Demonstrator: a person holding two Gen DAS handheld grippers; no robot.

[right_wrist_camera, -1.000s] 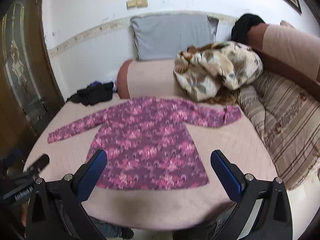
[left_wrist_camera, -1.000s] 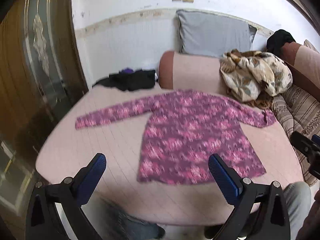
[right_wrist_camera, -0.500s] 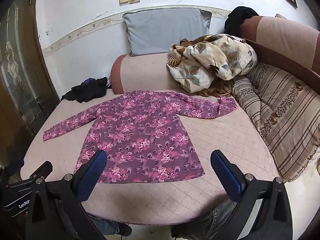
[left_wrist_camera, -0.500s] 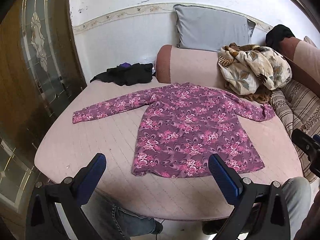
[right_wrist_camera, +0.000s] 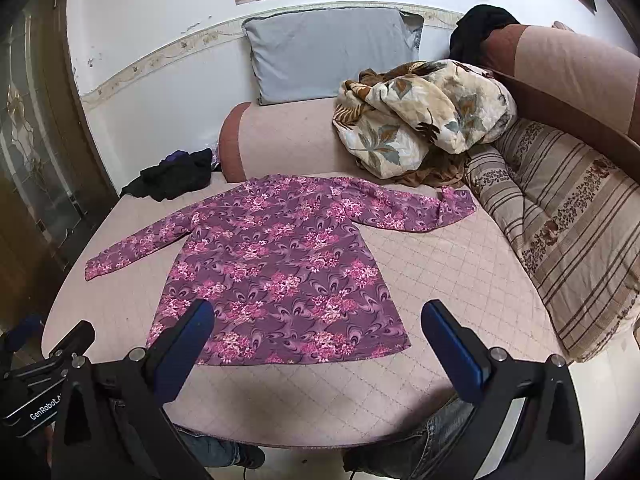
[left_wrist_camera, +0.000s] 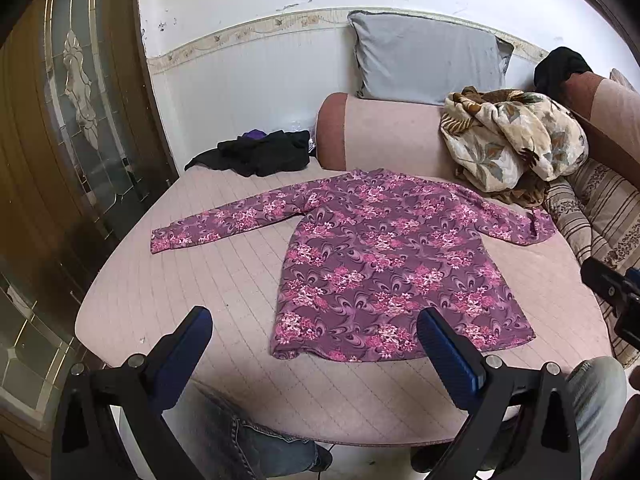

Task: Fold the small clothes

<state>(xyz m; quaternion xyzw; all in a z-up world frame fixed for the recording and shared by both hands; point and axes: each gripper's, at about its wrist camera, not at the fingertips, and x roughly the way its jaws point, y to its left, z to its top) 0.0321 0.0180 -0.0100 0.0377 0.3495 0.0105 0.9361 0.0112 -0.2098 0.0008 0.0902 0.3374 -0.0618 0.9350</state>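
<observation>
A purple long-sleeved top with pink flowers lies flat on the pink quilted bed, sleeves spread to both sides, hem toward me. It also shows in the right wrist view. My left gripper is open and empty, held above the near edge of the bed by the hem's left corner. My right gripper is open and empty, held above the hem. The right sleeve end is folded over near the striped cushion.
A heap of black clothes lies at the bed's far left corner. A grey pillow and a floral blanket sit on the bolster behind. A striped cushion lines the right side. A glass-panelled door stands left.
Both grippers have risen and tilted down, so the top sits lower and fuller in view. The top has not moved. Both grippers stay open.
</observation>
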